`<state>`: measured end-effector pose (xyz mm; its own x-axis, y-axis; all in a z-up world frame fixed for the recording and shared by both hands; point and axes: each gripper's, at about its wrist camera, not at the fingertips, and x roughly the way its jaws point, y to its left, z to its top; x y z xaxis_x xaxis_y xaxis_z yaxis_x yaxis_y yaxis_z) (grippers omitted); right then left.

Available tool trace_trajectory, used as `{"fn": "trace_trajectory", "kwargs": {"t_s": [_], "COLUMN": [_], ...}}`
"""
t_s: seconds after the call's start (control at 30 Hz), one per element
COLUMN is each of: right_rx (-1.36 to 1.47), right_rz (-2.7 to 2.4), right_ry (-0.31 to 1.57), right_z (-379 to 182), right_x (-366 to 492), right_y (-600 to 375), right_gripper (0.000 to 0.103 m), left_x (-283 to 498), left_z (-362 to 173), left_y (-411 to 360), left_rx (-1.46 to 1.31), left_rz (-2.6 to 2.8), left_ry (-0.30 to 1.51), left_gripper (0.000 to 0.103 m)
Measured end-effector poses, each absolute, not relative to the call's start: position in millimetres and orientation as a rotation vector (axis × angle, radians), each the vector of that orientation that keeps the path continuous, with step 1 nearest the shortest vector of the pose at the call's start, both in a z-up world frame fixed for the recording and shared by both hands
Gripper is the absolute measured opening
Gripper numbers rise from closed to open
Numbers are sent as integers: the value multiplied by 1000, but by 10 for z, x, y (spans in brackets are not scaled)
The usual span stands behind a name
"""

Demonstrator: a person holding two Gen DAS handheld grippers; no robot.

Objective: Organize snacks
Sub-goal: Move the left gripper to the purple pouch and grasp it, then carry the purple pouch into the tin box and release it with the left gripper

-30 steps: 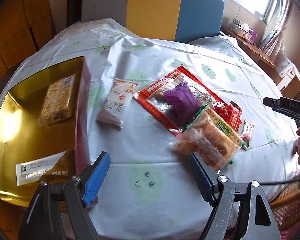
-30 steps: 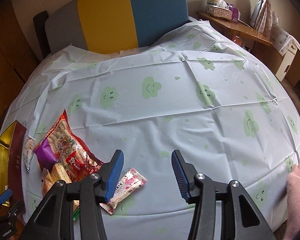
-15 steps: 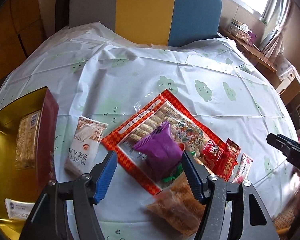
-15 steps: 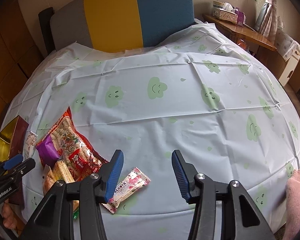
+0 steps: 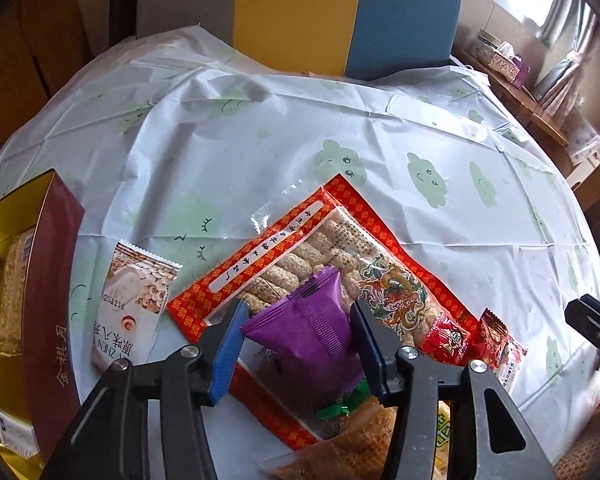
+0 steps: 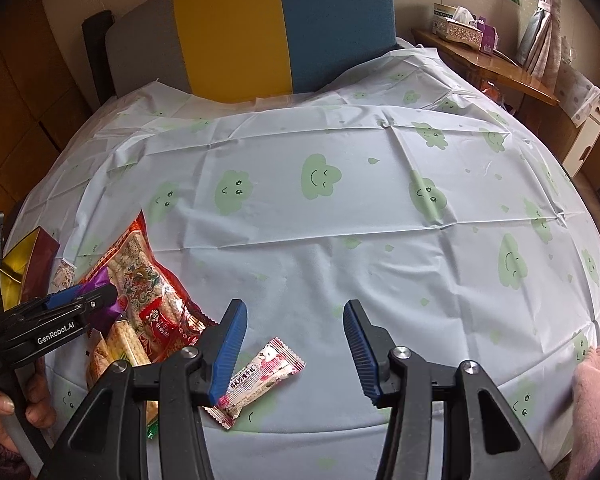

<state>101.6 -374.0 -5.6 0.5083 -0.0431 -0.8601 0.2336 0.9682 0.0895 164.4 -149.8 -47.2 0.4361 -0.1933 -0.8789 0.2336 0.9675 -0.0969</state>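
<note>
The side of the left gripper (image 6: 82,300), at the left edge of the right wrist view, is printed "GenRobot.AI". The white snack packet (image 5: 134,312), lower left of the left wrist view, carries the number "251114". The remaining package print is Chinese and not clearly legible.

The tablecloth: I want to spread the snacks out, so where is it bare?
The tablecloth is bare from the pink-and-white candy wrapper across to its far edge by the chair back and to its right edge. It is crowded at the left, where packets pile around the big red packet beside the gold box.
</note>
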Motion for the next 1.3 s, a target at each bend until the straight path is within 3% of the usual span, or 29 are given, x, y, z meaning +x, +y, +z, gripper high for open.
{"fn": "trace_trajectory", "kwargs": {"t_s": [0.83, 1.13, 1.3], "right_rx": [161, 26, -91], "right_rz": [6, 158, 191], "right_ry": [1026, 1074, 1163], "right_z": [-76, -240, -462], "right_x": [1105, 1492, 1599], "right_y": [-3351, -2769, -2562], "right_gripper": [51, 26, 19], "left_x": [1083, 954, 908], "left_z": [102, 148, 170], "left_y": [-910, -729, -628], "left_rx": [68, 17, 0], "left_rz": [-265, -269, -268], "left_ry": [897, 892, 886], "left_gripper": [49, 49, 50]}}
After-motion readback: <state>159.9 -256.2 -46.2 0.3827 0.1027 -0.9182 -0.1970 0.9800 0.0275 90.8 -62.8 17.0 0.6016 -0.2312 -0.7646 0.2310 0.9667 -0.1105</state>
